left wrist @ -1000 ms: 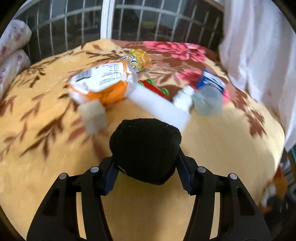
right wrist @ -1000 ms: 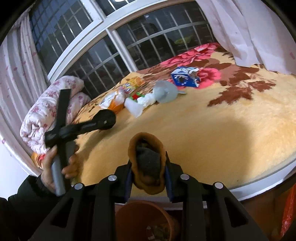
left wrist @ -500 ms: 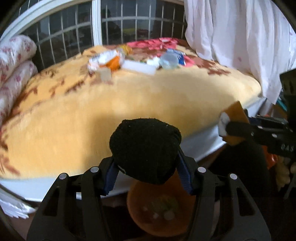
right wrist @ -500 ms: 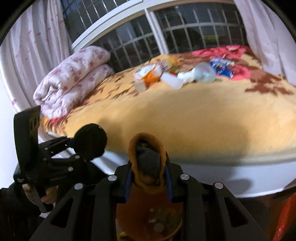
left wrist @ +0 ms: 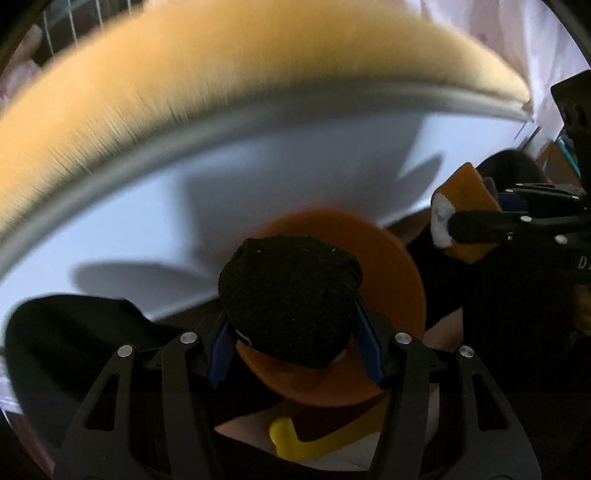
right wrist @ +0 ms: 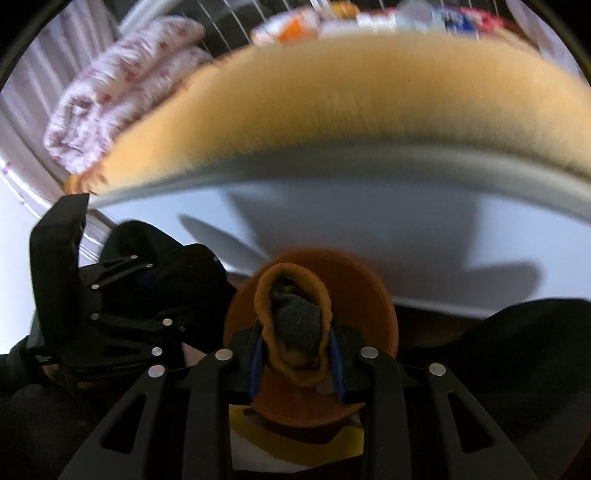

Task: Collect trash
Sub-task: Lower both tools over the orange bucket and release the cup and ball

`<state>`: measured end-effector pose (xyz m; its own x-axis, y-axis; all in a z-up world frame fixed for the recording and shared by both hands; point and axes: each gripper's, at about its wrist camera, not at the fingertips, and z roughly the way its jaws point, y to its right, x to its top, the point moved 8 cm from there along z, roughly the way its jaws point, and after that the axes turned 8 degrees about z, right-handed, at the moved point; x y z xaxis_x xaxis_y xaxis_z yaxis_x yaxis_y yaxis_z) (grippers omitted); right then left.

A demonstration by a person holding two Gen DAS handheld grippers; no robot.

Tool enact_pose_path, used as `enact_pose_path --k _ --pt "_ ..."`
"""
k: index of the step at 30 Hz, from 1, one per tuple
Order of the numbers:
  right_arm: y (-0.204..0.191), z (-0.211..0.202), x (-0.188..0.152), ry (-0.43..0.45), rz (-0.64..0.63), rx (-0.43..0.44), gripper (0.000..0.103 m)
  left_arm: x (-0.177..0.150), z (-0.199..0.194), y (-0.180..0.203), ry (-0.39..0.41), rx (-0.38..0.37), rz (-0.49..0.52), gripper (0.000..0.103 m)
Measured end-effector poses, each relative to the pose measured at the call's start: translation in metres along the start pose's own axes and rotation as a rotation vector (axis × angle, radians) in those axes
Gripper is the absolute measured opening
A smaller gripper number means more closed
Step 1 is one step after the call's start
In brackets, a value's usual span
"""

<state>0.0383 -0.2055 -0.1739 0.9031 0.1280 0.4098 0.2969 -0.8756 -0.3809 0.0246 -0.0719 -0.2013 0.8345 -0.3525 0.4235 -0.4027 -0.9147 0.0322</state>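
My left gripper [left wrist: 291,354] is shut on a black rolled sock [left wrist: 288,299] and holds it over the orange bin [left wrist: 402,273] on the floor. My right gripper [right wrist: 295,365] is shut on an orange and grey sock [right wrist: 295,328] above the same bin [right wrist: 376,306]. The right gripper with its sock also shows in the left wrist view [left wrist: 465,221], and the left gripper shows at the left of the right wrist view [right wrist: 110,314]. Several pieces of trash [right wrist: 295,26] lie blurred at the far side of the bed.
The yellow blanket [left wrist: 184,74] covers the bed, whose white side [left wrist: 258,173] rises just behind the bin. A folded floral quilt [right wrist: 122,85] lies at the bed's left end. A yellow object [left wrist: 306,439] sits on the floor below the bin.
Both grippers have dropped from above the bed to below its edge, over the orange bin. Each still holds its sock.
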Motion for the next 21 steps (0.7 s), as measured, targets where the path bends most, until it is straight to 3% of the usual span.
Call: enact_pose_path --k 5,14,16,18,19,21 --pt "0.014 0.042 -0.008 -0.093 0.031 -0.053 0.029 -0.007 0.041 -0.007 -0.117 0.005 -0.01 0.055" --pt "0.017 0.063 -0.018 -0.158 0.023 -0.075 0.031 -0.014 0.061 -0.004 -0.178 -0.01 0.013 0.056" --pt "0.017 0.066 -0.019 -0.164 0.021 -0.079 0.045 -0.011 0.065 -0.006 -0.188 -0.005 0.012 0.062" --pt "0.015 0.067 -0.019 -0.158 0.019 -0.096 0.06 -0.011 0.07 -0.006 -0.202 0.009 0.013 0.076" --pt "0.015 0.067 -0.018 -0.15 0.02 -0.102 0.06 -0.011 0.071 -0.006 -0.203 0.011 0.015 0.081" --pt "0.017 0.066 -0.017 -0.145 0.029 -0.1 0.06 -0.015 0.075 -0.007 -0.206 0.011 0.019 0.081"
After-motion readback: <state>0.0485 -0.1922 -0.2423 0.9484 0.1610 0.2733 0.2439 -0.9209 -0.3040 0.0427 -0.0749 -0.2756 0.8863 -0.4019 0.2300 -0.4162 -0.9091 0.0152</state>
